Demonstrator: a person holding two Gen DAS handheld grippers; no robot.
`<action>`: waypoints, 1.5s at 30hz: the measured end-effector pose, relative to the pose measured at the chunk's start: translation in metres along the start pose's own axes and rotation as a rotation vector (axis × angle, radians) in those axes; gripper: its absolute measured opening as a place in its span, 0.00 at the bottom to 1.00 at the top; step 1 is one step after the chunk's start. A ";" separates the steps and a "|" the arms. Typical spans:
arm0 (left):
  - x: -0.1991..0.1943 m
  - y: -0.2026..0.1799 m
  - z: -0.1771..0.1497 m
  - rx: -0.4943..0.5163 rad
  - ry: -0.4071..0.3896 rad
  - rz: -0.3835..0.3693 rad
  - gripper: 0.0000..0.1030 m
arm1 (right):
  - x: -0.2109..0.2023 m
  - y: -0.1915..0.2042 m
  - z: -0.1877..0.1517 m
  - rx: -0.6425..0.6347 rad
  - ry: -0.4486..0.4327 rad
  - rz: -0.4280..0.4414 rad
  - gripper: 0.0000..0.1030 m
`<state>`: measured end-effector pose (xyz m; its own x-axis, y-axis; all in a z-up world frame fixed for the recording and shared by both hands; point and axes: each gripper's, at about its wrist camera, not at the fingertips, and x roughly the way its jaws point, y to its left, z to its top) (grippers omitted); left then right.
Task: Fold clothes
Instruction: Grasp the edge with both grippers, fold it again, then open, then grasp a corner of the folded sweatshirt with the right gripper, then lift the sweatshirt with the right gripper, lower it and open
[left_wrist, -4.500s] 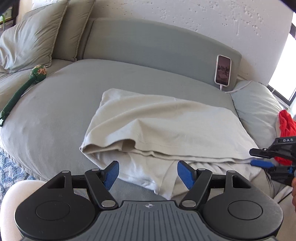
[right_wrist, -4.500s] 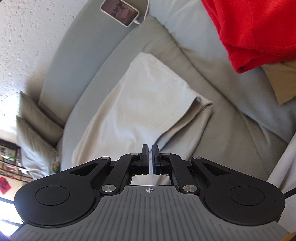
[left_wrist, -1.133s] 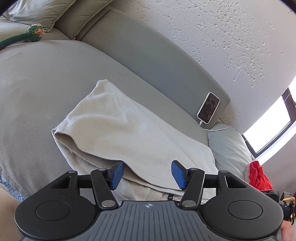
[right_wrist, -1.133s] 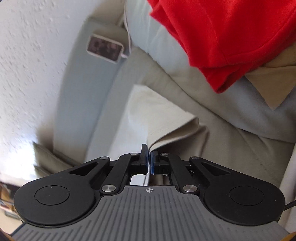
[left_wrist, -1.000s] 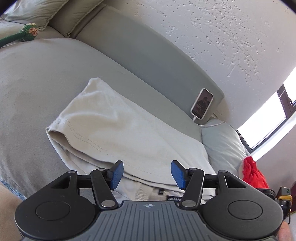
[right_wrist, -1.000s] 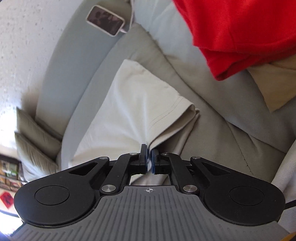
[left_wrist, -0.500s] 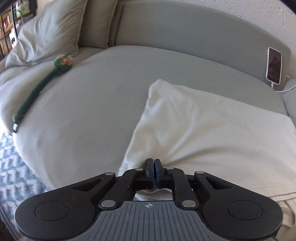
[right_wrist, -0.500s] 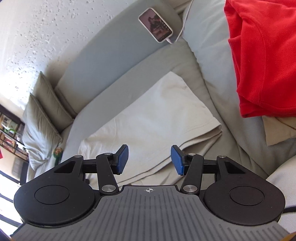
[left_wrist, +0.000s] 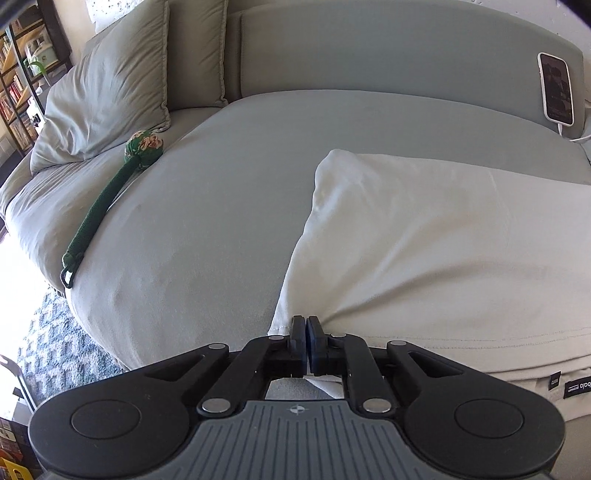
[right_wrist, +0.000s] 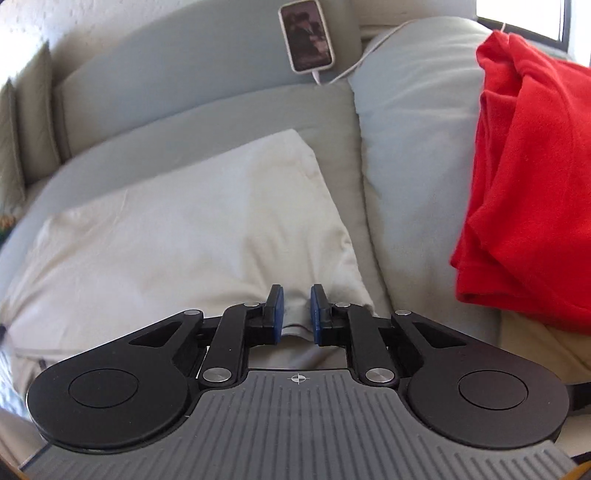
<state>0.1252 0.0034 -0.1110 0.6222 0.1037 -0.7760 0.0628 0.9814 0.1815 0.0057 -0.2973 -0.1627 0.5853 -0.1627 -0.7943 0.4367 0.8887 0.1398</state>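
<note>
A cream shirt (left_wrist: 443, 240), folded into a wide band, lies on the grey sofa seat (left_wrist: 203, 221). My left gripper (left_wrist: 306, 332) is shut on the band's near left corner, and creases fan out from the pinch. In the right wrist view the same shirt (right_wrist: 184, 229) stretches away to the left. My right gripper (right_wrist: 296, 314) sits at its near right corner. Its jaws are closing, and a thick fold of the hem fills the narrow gap between the blue pads. Neither gripper shows in the other's view.
A red garment (right_wrist: 524, 184) lies on a grey cushion to the right, over a beige cloth (right_wrist: 535, 343). A phone (left_wrist: 556, 92) on a cable leans against the backrest. A green knitted toy (left_wrist: 107, 195) and cushions (left_wrist: 107, 92) sit far left. A blue rug (left_wrist: 55, 350) lies below.
The left gripper swung from the middle of the near edge to the shirt's left corner and shut on it. The right gripper let go, opened wide, rolled level and now closes at the right corner.
</note>
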 end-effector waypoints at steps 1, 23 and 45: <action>-0.001 0.000 0.000 0.000 -0.004 -0.005 0.09 | -0.006 -0.004 0.000 0.013 0.026 -0.003 0.15; -0.025 -0.078 -0.015 0.070 -0.099 -0.241 0.40 | -0.005 -0.052 -0.035 0.439 -0.159 0.098 0.64; -0.030 -0.053 -0.005 0.035 -0.011 -0.370 0.45 | 0.017 -0.045 -0.021 0.418 -0.144 0.155 0.08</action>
<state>0.0991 -0.0509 -0.1000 0.5605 -0.2587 -0.7867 0.3112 0.9461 -0.0894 -0.0178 -0.3311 -0.1948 0.7413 -0.1257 -0.6593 0.5571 0.6631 0.4999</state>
